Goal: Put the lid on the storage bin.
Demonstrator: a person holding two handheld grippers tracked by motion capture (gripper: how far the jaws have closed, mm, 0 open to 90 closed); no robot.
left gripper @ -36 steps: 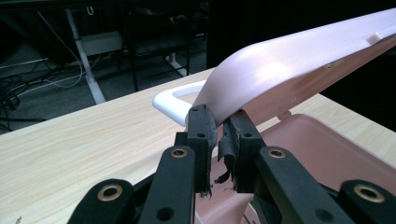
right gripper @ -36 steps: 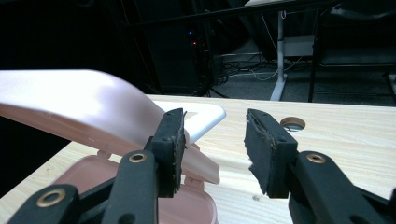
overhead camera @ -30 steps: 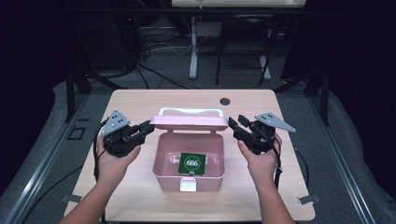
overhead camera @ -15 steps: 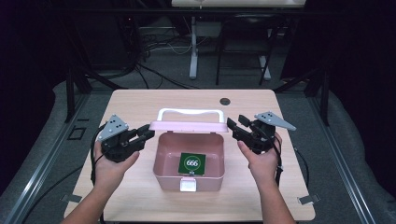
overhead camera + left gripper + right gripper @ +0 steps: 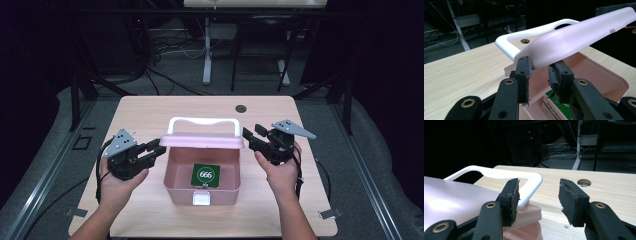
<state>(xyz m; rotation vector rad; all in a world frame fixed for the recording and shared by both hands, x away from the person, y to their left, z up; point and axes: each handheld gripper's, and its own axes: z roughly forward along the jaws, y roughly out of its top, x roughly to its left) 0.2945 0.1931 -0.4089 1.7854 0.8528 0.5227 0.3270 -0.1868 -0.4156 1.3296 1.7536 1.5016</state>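
A person's two forearms reach in from the near edge of a light wooden table, each hand holding a black two-jaw gripper. Between the hands, near the front middle of the table, sits a pink plastic box with a white latch on its near wall and a green card marked 666 lying on its floor. The left gripper points at the left end of the box's pink lid, which is raised and tilted partway over the opening; in the left gripper view its jaws stand a narrow gap apart with the lid's corner just above and between them, and contact cannot be told. The right gripper is at the lid's right end, jaws set wide with nothing between them. The lid's white handle stands up beyond it. Farther back, a round cable hole sits in the tabletop, and dark floor with cables lies beyond.
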